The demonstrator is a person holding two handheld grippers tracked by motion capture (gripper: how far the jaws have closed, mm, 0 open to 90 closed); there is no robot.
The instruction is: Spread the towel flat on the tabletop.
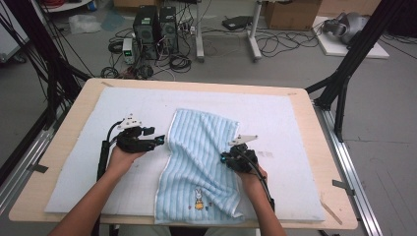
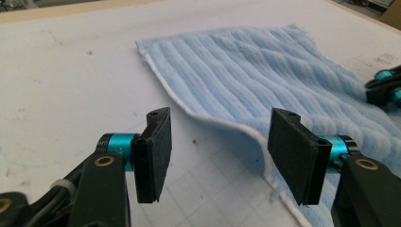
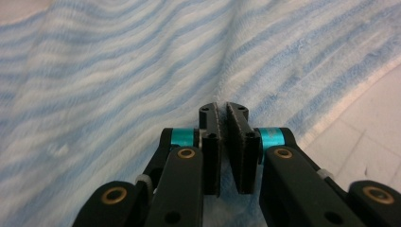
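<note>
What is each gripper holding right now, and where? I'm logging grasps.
Right gripper pinches a raised fold of the towel near its right edge; left gripper holds nothing.

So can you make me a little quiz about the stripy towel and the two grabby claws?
1. True or false: the left gripper has its jaws wide apart beside the towel's white edge.
2. What picture is stitched near the close end of the blue striped towel?
A. a rabbit
B. a star
C. a boat
3. Fill the gap: the right gripper is pinching a ____ of the towel.

Key
1. True: nothing sits between its pads.
2. A: a small rabbit shows in the high view.
3. Fold: a thin ridge of cloth runs up from between the nearly closed pads.
</note>
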